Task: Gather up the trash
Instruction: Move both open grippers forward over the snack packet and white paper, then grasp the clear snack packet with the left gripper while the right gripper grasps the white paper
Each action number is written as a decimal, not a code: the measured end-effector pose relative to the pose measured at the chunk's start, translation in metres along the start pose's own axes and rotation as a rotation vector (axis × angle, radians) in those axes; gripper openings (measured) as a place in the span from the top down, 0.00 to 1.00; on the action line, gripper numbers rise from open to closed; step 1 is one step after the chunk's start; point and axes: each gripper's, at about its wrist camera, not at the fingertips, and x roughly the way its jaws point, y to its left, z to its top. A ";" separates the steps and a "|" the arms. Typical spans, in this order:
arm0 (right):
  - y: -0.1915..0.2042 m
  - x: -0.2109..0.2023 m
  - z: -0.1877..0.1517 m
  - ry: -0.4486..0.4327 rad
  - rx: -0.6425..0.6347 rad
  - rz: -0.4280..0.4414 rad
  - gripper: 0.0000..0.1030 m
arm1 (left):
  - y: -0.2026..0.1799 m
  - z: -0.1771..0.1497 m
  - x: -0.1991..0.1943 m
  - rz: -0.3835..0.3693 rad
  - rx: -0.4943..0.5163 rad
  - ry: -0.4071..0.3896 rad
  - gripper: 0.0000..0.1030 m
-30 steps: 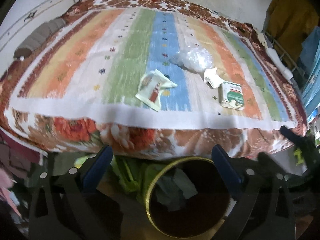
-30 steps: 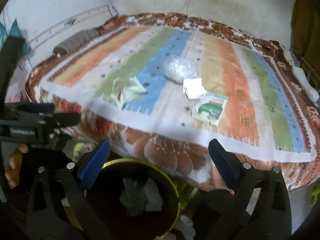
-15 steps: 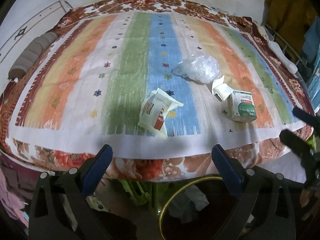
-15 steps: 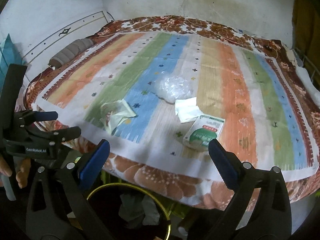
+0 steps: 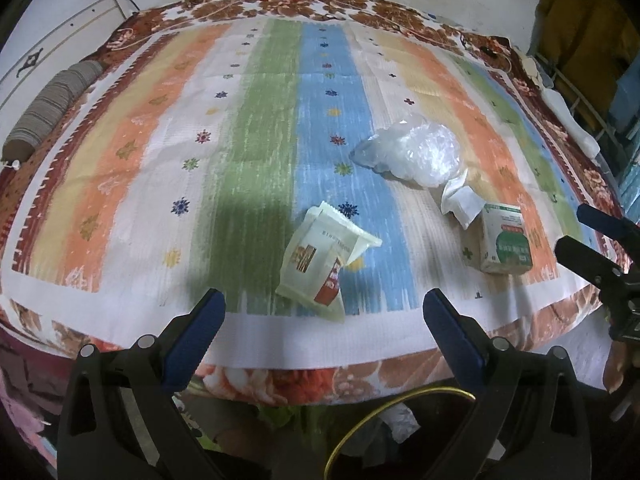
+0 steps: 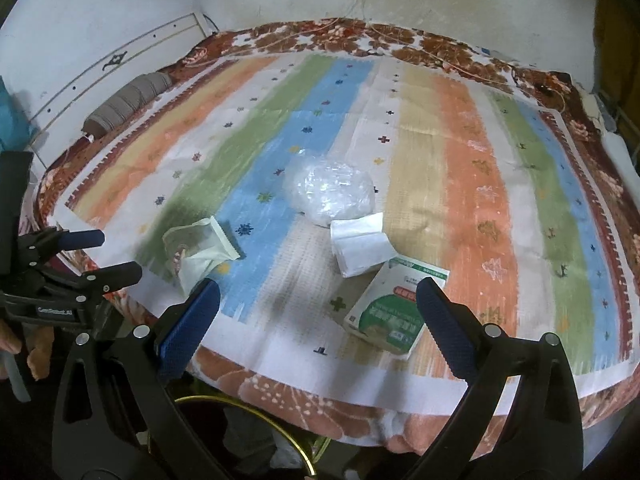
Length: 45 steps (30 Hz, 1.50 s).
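Trash lies on a striped bed cover: a cream snack wrapper [image 5: 324, 260] [image 6: 198, 250], a crumpled clear plastic bag [image 5: 412, 152] [image 6: 330, 192], a white paper packet [image 5: 460, 200] [image 6: 360, 246] and a green-and-white carton [image 5: 504, 244] [image 6: 394, 308]. My left gripper [image 5: 324, 312] is open and empty, just short of the wrapper at the bed's front edge. My right gripper [image 6: 318, 304] is open and empty, near the carton. A gold-rimmed bin [image 5: 400, 432] [image 6: 256, 440] with trash inside stands below, beside the bed.
A grey rolled bolster [image 5: 48, 112] [image 6: 128, 100] lies at the bed's far left by the wall. Hanging clothes [image 5: 588, 32] and a rack stand at the right. Each gripper shows in the other's view, the right one [image 5: 600, 256] and the left one [image 6: 72, 264].
Both grippers have risen from over the bin and moved forward over the bed's front edge, closer to the trash. Both stay open and empty.
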 end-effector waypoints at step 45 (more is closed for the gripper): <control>-0.027 0.163 0.038 0.298 -0.070 -0.009 0.61 | 0.001 0.027 0.088 -0.021 0.064 0.176 0.47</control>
